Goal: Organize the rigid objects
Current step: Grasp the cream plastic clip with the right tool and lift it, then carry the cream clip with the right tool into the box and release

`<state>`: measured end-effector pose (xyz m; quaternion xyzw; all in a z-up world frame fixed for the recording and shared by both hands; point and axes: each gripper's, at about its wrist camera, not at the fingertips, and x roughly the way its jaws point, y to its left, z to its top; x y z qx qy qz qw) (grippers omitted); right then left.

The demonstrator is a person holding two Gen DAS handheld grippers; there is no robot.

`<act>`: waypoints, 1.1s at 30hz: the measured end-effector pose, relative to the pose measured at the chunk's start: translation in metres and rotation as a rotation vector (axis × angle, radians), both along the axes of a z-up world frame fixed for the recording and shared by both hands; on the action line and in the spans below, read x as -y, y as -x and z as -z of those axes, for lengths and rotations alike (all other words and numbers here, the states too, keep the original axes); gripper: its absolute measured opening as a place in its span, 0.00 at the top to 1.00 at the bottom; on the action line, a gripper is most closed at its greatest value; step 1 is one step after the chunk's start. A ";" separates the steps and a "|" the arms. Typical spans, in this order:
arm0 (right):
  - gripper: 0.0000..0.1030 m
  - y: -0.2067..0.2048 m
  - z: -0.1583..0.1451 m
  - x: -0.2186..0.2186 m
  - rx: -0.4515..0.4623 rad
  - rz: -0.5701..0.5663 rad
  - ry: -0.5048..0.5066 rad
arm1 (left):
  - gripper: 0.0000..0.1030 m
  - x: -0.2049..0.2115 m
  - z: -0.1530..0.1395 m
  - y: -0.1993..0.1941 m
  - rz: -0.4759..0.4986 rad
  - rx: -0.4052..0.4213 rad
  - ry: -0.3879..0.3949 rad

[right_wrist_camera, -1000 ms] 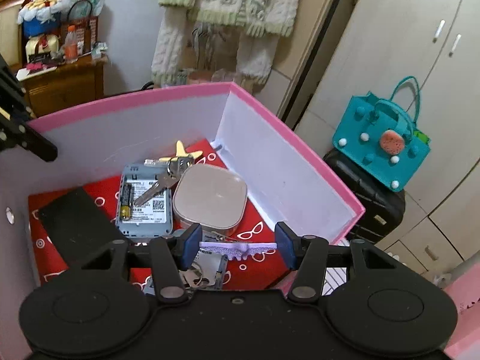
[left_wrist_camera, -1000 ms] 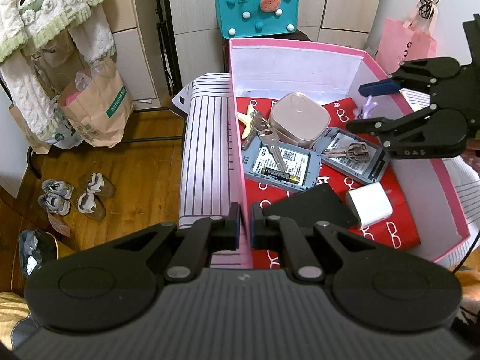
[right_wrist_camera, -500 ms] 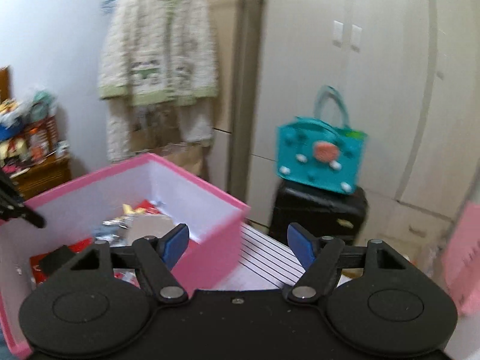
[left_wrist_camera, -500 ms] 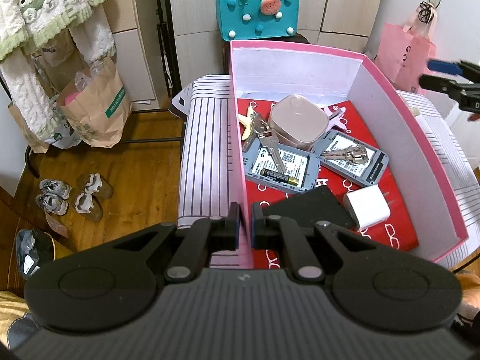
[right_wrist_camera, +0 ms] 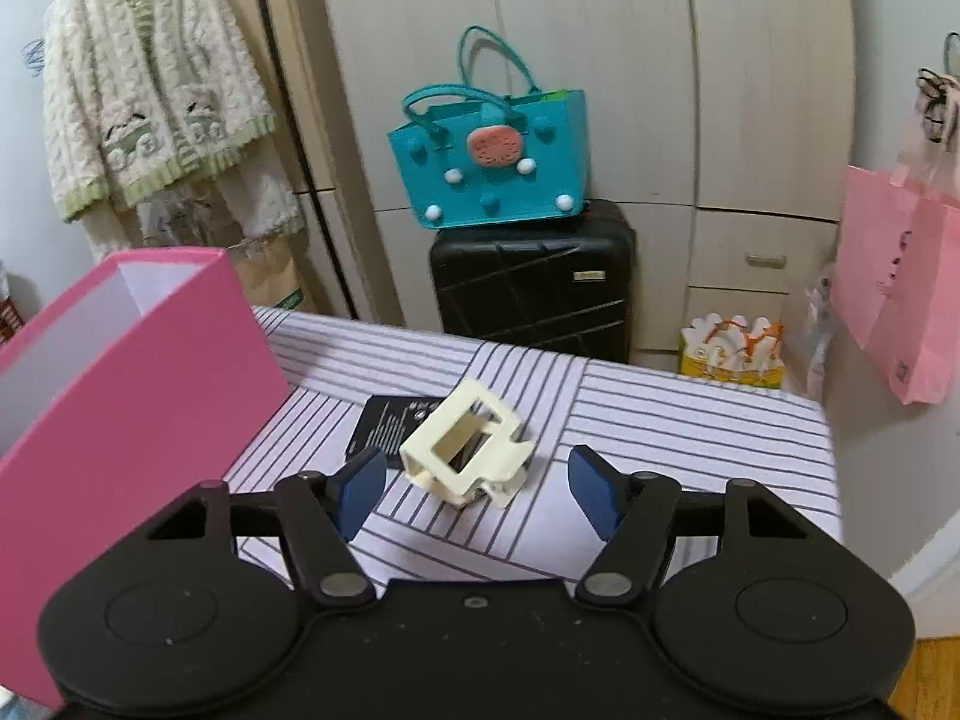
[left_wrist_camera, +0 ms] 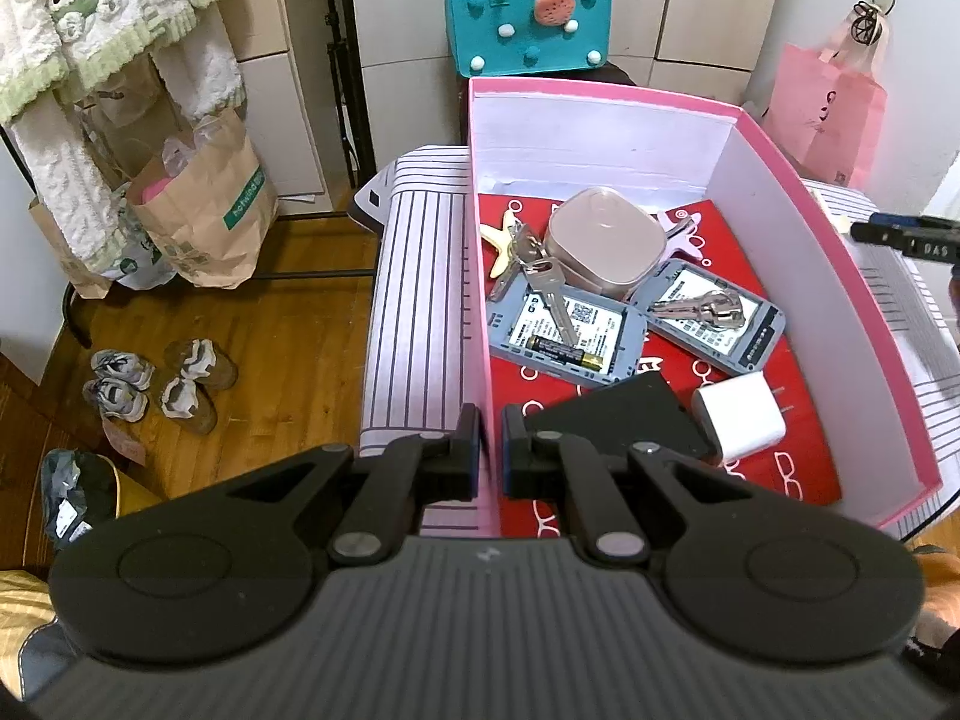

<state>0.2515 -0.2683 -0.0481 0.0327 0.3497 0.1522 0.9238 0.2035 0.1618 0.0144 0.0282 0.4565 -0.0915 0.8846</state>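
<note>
The left gripper [left_wrist_camera: 491,447] is clamped on the near left wall of the pink box [left_wrist_camera: 600,97]; the wall's thin edge runs up between its two fingers [left_wrist_camera: 465,450], which are closed tight against it. Just right of the fingers, inside the box, a black card [left_wrist_camera: 618,417] lies on the red liner [left_wrist_camera: 798,456], with a white charger [left_wrist_camera: 741,417] touching its right side. Beyond them lie two grey drives: the nearer one [left_wrist_camera: 564,342] bears a battery [left_wrist_camera: 561,351] and a key [left_wrist_camera: 555,300], the one to the right [left_wrist_camera: 717,315] bears another key [left_wrist_camera: 708,309]. Farther still sits a rounded beige case [left_wrist_camera: 603,240], with a star charm [left_wrist_camera: 504,240] on its left and a pale purple clip [left_wrist_camera: 681,234] peeking out on its right. Left of the fingers, outside the box, the striped cloth [left_wrist_camera: 414,300] drapes down.

The right gripper [right_wrist_camera: 477,489] hangs over the striped cloth with its jaws apart and nothing between the blue pads [right_wrist_camera: 360,489]; they have just been narrowing a little. Just ahead of the fingers, slightly left of midway, a cream claw clip [right_wrist_camera: 465,450] lies tilted on the cloth, touching neither pad. Right behind it and partly under it lies a black card with fine print [right_wrist_camera: 390,420]. The pink box stands to the left of the fingers. Beyond the cloth's far edge a teal bag [right_wrist_camera: 489,168] rests on a black suitcase [right_wrist_camera: 531,282].
</note>
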 end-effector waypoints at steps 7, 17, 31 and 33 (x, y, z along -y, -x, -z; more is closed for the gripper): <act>0.28 -0.020 0.018 -0.007 -0.032 0.033 -0.062 | 0.94 0.001 -0.003 0.000 -0.002 -0.004 -0.008; 0.40 -0.032 0.030 -0.010 -0.014 0.106 -0.134 | 0.97 0.007 -0.008 0.003 0.011 0.011 -0.057; 0.42 0.027 -0.027 -0.029 0.081 0.000 -0.070 | 0.97 0.012 -0.015 0.010 0.052 0.038 -0.113; 0.42 0.040 -0.046 -0.040 0.095 -0.054 -0.091 | 0.97 0.013 -0.014 0.011 0.058 0.040 -0.120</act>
